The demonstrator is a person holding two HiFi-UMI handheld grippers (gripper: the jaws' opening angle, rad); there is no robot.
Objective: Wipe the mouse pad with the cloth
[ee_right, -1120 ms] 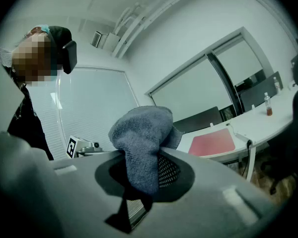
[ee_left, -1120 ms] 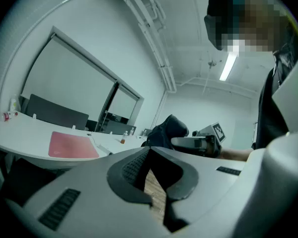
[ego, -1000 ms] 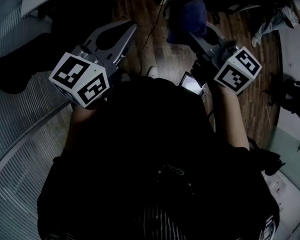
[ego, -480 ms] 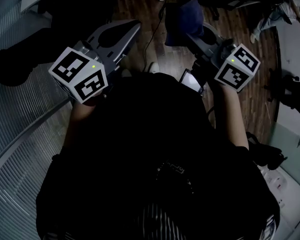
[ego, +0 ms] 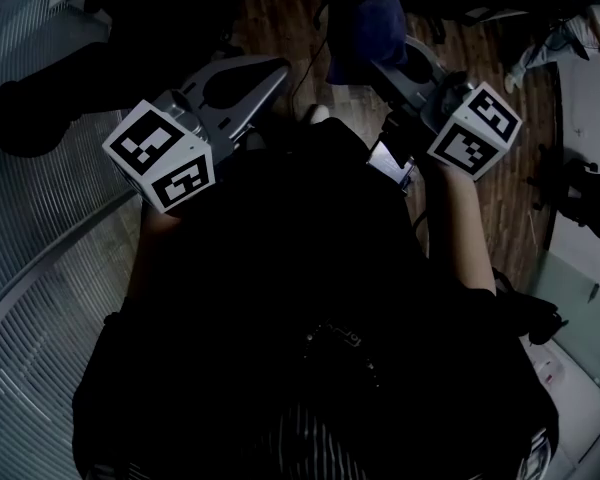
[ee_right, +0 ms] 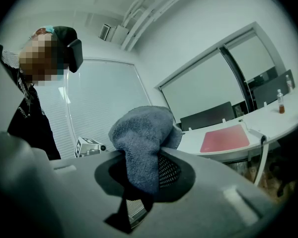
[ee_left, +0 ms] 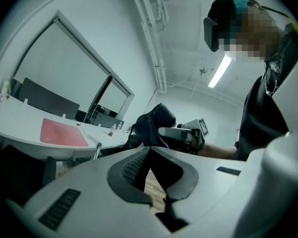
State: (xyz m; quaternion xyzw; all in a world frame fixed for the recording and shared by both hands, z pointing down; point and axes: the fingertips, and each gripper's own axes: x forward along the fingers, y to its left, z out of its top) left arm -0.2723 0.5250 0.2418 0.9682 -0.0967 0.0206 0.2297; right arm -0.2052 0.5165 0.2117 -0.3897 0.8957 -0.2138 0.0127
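Cloth pinched in right tongs; left tongs closed, empty.

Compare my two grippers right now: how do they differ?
The right gripper is clamped on the bunched blue-grey cloth; the left gripper is shut on nothing. Cloth bulges above the right gripper's jaws; the left gripper's jaws meet bare. Both are well short of the red mouse pad on the white desk.
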